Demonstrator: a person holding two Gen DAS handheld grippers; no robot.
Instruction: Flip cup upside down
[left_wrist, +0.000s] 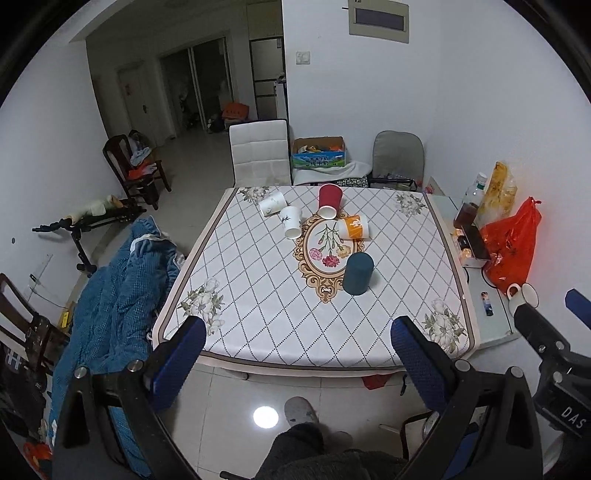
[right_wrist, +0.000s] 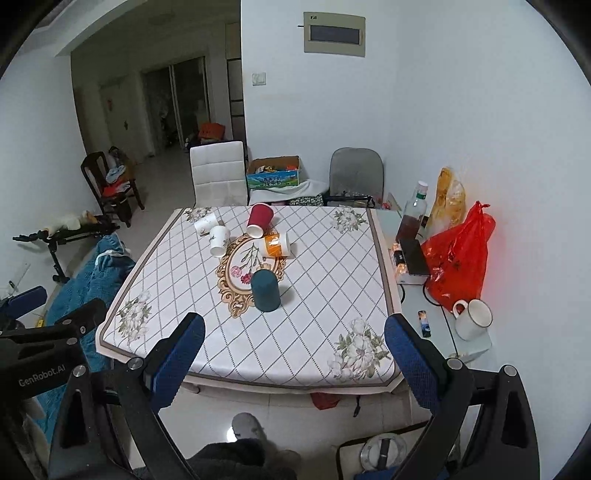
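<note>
Teal cup (left_wrist: 357, 273) upside down on tabletop (left_wrist: 258, 302); red cup (left_wrist: 330, 201), orange cup (left_wrist: 354, 228) tipped behind it. Left gripper (left_wrist: 297, 354), right gripper (right_wrist: 293, 350) both spread wide, nothing held, short of tabletop.

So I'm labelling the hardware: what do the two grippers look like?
Both are alike: the left gripper and right gripper have black angular frames with silver bolts and textured blue fingers. White lettering marks the bodies: "GenRobot.AI" on the left one, "DAS" on the right.
</note>
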